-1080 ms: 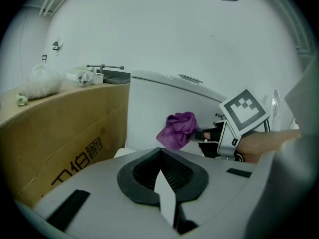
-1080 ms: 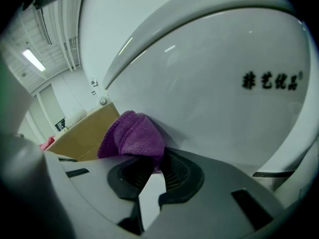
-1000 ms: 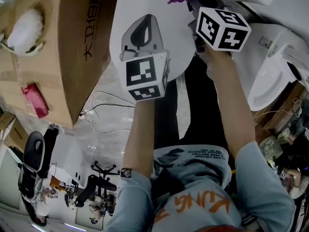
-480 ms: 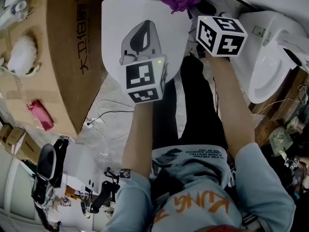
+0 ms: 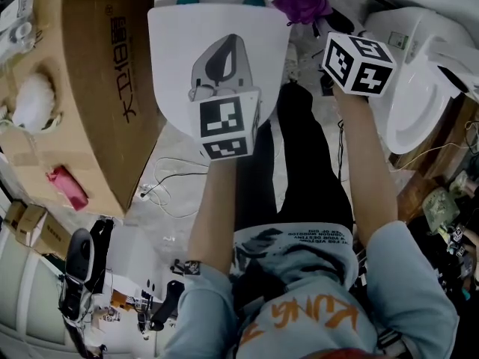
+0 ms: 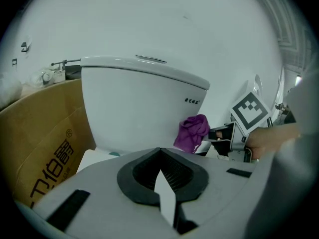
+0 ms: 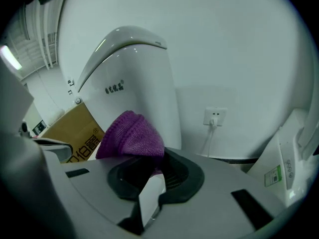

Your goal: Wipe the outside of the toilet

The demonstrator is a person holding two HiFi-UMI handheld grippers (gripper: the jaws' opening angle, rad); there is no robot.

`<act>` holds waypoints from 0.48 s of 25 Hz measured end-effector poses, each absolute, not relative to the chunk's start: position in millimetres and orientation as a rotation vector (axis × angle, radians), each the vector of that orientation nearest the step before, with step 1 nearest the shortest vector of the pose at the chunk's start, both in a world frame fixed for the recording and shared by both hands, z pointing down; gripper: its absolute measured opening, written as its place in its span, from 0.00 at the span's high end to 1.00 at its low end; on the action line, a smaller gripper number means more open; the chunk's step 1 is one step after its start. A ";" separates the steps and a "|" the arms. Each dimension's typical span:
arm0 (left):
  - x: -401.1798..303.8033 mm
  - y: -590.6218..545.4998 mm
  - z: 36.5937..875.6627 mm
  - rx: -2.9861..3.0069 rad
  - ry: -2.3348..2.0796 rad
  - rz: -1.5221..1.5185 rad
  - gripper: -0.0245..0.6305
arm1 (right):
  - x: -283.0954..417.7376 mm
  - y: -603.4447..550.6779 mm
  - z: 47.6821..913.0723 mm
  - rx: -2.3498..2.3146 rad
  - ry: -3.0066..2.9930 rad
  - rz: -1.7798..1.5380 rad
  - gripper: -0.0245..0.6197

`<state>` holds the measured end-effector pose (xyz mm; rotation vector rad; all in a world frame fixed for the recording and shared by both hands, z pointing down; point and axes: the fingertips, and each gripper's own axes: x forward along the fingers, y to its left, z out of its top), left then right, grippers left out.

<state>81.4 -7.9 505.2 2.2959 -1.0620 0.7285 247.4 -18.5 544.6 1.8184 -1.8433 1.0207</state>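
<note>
The white toilet stands at the top of the head view with its lid down; its tank fills the left gripper view. My left gripper hovers over the lid, shut, nothing in it. My right gripper is beside the toilet's right rear, shut on a purple knitted cloth. That cloth bulges from the jaws, next to the tank's side. From the left gripper view the cloth and the right gripper's marker cube show at the right.
A large cardboard box stands close on the toilet's left. A second white toilet sits on the right. A wall socket with a plugged cord is behind the tank. Cables lie on the floor by my legs.
The right gripper with the cloth has shifted right, off the lid's edge to the side of the tank. More of the tank has come into view. The left gripper stays over the lid.
</note>
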 end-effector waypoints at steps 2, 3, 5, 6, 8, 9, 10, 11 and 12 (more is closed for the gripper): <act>79.7 -9.2 507.1 2.281 -1.074 0.722 0.93 | 251.6 -12.9 546.2 1.820 -1.826 1.018 0.88; 78.8 -9.7 507.7 2.274 -1.079 0.717 0.93 | 250.6 -9.7 547.2 1.808 -1.825 1.015 0.88; 75.5 -10.8 509.6 2.260 -1.089 0.706 0.93 | 242.6 -3.1 549.3 1.774 -1.835 1.010 0.88; 72.4 -11.2 511.1 2.252 -1.095 0.702 0.93 | 236.0 -0.2 550.1 1.753 -1.844 1.007 0.88; 62.9 -11.5 514.7 2.227 -1.115 0.697 0.93 | 218.7 3.8 551.1 1.701 -1.865 1.006 0.88; 56.6 -11.5 516.7 2.212 -1.128 0.696 0.93 | 207.8 4.7 551.3 1.670 -1.881 1.007 0.88; 49.5 -11.5 518.7 2.196 -1.143 0.695 0.93 | 195.0 4.7 551.3 1.636 -1.903 1.009 0.88; 41.5 -11.6 520.8 2.179 -1.159 0.694 0.93 | 180.4 3.9 551.4 1.595 -1.930 1.009 0.88; 32.9 -11.8 523.0 2.159 -1.179 0.692 0.93 | 164.2 2.1 551.6 1.545 -1.961 1.004 0.88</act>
